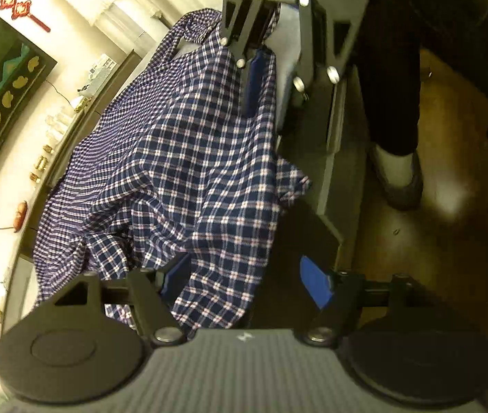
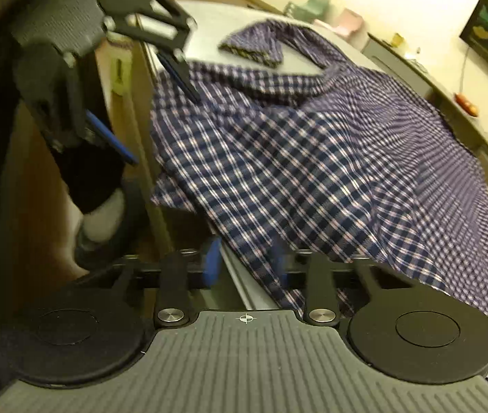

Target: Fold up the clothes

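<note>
While both of my hands tip their tools steeply down over the near edge of the table (image 2: pixel 209 24), my left gripper (image 1: pixel 245 280) hangs over the corner where the cloth spills off, and my right gripper (image 2: pixel 245 260) sits further along the same edge, with its view smeared by blur. From the right wrist camera I see the left tool up at the left, turned on its side, one finger at the edge of the cloth and the other out over the wooden floor (image 1: pixel 450 137). My leg in dark trousers, a pale sock and a dark slipper (image 1: pixel 398 179) stands just beside the table. A checked shirt (image 2: pixel 312 144) in navy, white and a thin pink line lies spread over most of the grey top, rumpled into soft ridges, with one sleeve (image 2: pixel 254 48) thrown out onto bare table at the far side and its hem drooping over the near edge. My left jaws stand wide and released: a fold of the hanging shirt lies across one blue pad and into the gap, and the other pad is clear of it. My right pads also show a gap between them, with the table's edge and the shirt's hem running through it; the hem crosses one pad, and I cannot tell whether it touches
</note>
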